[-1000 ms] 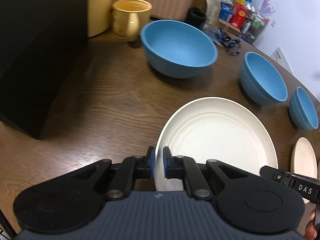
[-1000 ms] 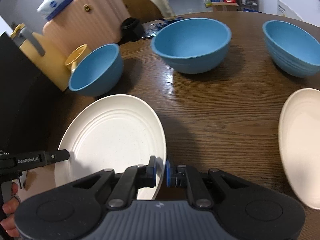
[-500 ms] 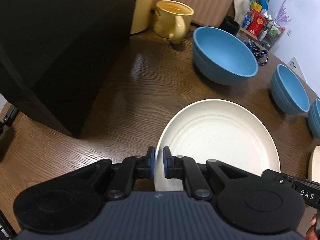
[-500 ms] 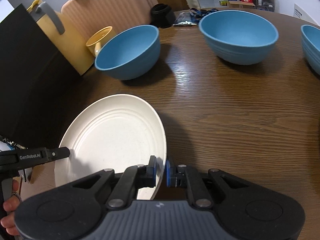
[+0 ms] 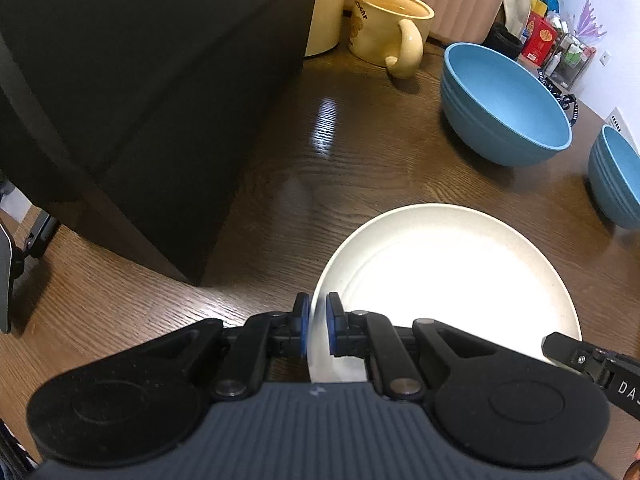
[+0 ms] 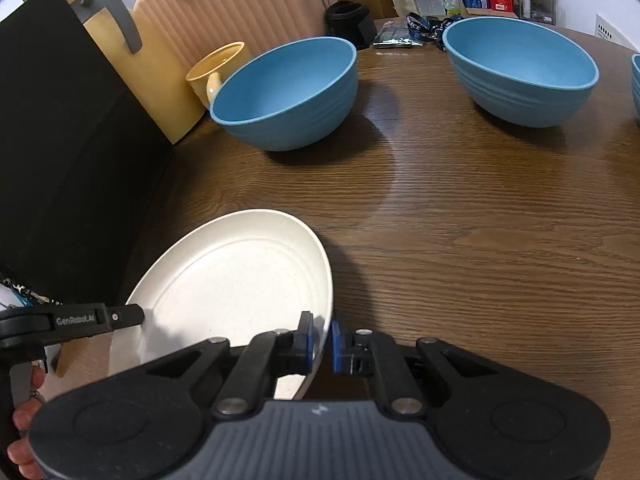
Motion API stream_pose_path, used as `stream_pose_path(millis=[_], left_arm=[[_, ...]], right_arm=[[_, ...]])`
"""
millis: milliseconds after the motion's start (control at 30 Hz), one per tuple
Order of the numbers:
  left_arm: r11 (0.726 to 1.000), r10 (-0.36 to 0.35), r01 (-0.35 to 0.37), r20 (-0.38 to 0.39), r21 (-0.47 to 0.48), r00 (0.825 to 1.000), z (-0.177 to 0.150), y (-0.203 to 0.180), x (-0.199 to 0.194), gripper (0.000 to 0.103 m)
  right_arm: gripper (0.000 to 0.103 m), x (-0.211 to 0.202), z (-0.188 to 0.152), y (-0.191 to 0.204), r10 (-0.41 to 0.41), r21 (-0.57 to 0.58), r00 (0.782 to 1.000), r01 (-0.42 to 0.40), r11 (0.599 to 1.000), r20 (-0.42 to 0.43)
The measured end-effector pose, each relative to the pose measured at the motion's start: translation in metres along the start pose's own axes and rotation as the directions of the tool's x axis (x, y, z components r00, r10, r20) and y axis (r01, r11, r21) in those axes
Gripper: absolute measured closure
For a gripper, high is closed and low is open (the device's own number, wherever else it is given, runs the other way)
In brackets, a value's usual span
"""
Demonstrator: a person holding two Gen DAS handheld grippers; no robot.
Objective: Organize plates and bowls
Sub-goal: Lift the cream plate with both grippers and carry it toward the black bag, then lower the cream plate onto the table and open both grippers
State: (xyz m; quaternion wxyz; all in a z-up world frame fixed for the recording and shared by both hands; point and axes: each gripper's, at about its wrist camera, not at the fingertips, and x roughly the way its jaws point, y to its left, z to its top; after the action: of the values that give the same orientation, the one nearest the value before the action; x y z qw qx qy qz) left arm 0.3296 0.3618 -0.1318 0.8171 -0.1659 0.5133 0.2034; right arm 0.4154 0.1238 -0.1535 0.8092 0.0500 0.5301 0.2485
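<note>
In the left wrist view, the left tool (image 5: 317, 330) is clamped on the near rim of the cream plate (image 5: 448, 276), carried low over the desk (image 5: 360, 152); two blue bowls (image 5: 504, 104) stand apart, unstacked, so sorting looks barely begun.

In the right wrist view, the right tool (image 6: 322, 340) grips the plate's (image 6: 236, 280) opposite rim, angled steeply downward. The plate tilts, beside the black box (image 6: 60, 160); a hand (image 6: 24, 432) shows at lower left.

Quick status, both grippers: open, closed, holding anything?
Left gripper: closed on the rim of the white plate.
Right gripper: closed on the opposite rim of the same plate.
</note>
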Motion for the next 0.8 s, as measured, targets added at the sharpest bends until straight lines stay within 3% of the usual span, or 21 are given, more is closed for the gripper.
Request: stream_pose_path(millis=[633, 733, 800], left_arm=[[0.993, 0.058, -0.059, 0.007, 0.102, 0.998, -0.001, -0.006, 0.010, 0.091], [0.991, 0.059, -0.059, 0.006, 0.123, 0.998, -0.004, -0.008, 0.009, 0.090], [0.990, 0.061, -0.062, 0.005, 0.128, 0.998, -0.006, -0.008, 0.009, 0.084]], right_arm=[[0.093, 0.009, -0.012, 0.005, 0.001, 0.019, 0.999, -0.001, 1.000, 0.034], [0.088, 0.008, -0.013, 0.005, -0.005, 0.025, 0.999, 0.005, 1.000, 0.036], [0.069, 0.006, -0.013, 0.006, -0.002, 0.026, 0.999, 0.001, 1.000, 0.042]])
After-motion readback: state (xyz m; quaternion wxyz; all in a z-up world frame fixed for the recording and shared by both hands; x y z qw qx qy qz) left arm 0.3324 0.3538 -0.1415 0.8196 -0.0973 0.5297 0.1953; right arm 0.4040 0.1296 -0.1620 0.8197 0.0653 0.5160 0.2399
